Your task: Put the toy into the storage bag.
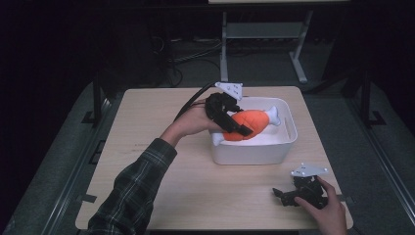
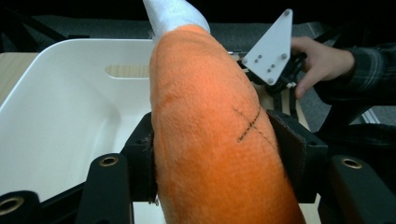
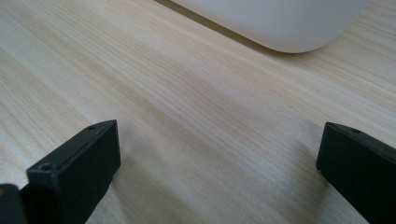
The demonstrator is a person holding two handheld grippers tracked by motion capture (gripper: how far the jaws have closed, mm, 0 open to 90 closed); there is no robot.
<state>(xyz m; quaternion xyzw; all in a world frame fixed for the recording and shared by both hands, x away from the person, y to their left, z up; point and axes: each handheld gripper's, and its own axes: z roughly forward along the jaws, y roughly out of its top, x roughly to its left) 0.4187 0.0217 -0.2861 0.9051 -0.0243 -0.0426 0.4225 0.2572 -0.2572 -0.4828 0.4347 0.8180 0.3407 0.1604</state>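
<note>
The table (image 1: 161, 161) fills the middle of the high view, with the white bin (image 1: 254, 152) standing right of centre on it. Your left gripper (image 1: 230, 120) is just left of centre, jaws clamped on the thick orange body of the plush drumstick (image 1: 252, 123), which hangs over the bin's left half with its white bone end pointing toward the upper right. In the left gripper view the pads press both flanks of the toy (image 2: 210, 135), with the bin's bare floor (image 2: 60, 126) to the left. Carry the toy toward the middle of the bin, lower it until it nears the floor, then part the jaws fully and withdraw straight up so the fabric does not snag. Your right gripper (image 1: 293, 193) rests at the lower right of the high view, jaws wide apart over bare wood (image 3: 196, 116); keep it parked clear of the bin.
</note>
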